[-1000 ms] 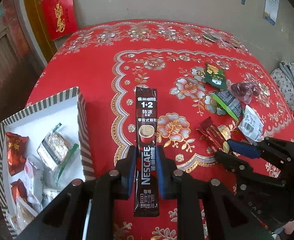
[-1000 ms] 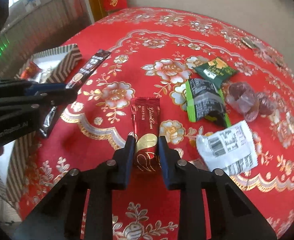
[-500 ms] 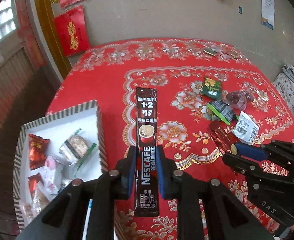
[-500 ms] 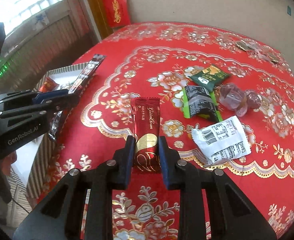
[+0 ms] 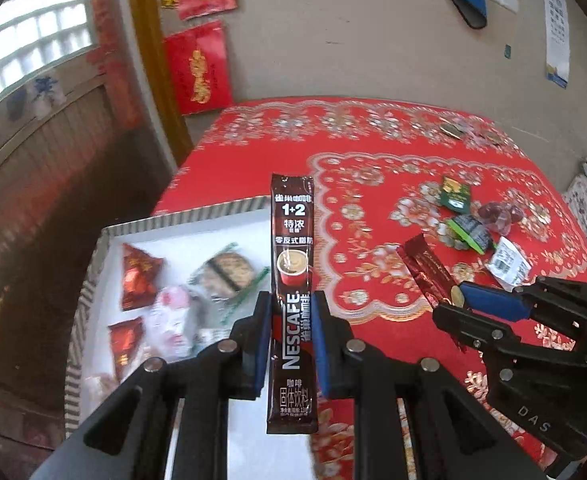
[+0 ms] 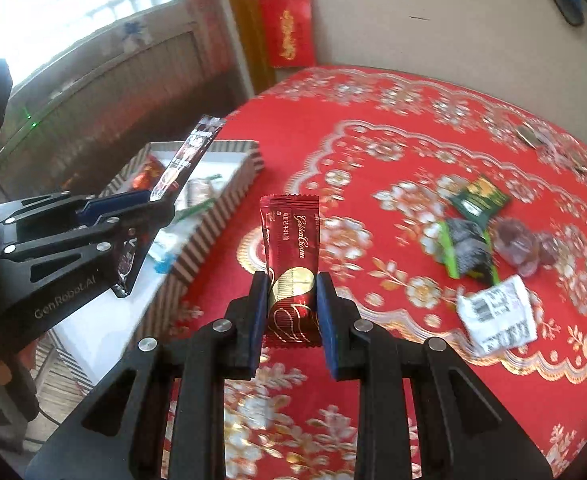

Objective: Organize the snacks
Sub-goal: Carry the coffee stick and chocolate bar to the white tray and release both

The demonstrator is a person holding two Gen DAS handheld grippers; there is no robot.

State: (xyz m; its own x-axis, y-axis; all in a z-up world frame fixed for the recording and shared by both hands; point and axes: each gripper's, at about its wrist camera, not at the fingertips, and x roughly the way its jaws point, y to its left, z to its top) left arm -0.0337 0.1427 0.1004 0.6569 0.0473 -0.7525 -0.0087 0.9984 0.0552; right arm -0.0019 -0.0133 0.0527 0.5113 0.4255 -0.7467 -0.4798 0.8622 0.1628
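The left gripper [image 5: 292,312] is clamped on a dark Nescafé coffee stick [image 5: 292,280], which stands upright between its blue-padded fingers [image 5: 320,344] with its top edge reaching toward the far side. Below and to the left sits a striped-rimmed tray [image 5: 197,214] with a white floor, holding two red wrappers [image 5: 137,276], a clear-wrapped biscuit bar [image 5: 223,274] and a pale sachet [image 5: 171,320]. On the right, the right gripper [image 5: 449,304] pinches a dark red chocolate wrapper [image 5: 425,268] above the red floral tablecloth [image 5: 373,184]. Farther right on the cloth lie a dark green packet [image 5: 455,194], a grey packet with a green edge [image 5: 469,232], purple candies [image 5: 497,214] and a white barcoded packet [image 5: 509,264].
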